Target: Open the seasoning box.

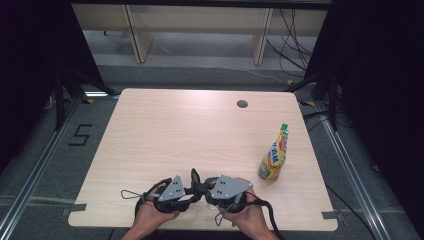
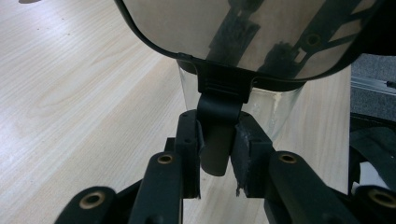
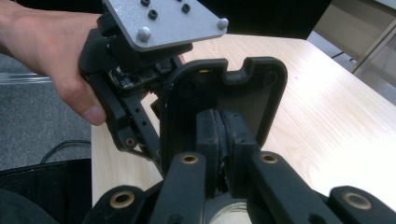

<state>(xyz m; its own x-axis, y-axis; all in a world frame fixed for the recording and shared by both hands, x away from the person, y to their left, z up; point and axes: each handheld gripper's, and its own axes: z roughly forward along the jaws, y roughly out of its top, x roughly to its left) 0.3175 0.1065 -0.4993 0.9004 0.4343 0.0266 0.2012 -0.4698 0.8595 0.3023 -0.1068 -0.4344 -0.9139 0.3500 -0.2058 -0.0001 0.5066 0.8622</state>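
A clear container point(image 2: 280, 112) with a black-rimmed flip lid point(image 2: 233, 32) sits between my two grippers near the table's front edge. My left gripper point(image 2: 217, 144) is shut on the black tab point(image 2: 218, 109) that hangs from the lid's hinge. In the right gripper view the lid point(image 3: 264, 84) stands up open just beyond my right gripper point(image 3: 223, 126), whose jaws are pressed together. The container's glass mouth point(image 3: 229, 217) shows under them, and I cannot tell whether they pinch anything. From the high view the left gripper point(image 1: 196, 192) and right gripper point(image 1: 206, 192) face each other, almost touching.
A yellow squeeze bottle point(image 1: 274, 157) with a green cap stands upright at the right of the wooden table point(image 1: 165, 130). A round cable hole point(image 1: 242, 104) lies near the far edge. A hand point(image 3: 51, 56) holds the left gripper's body close to the right gripper.
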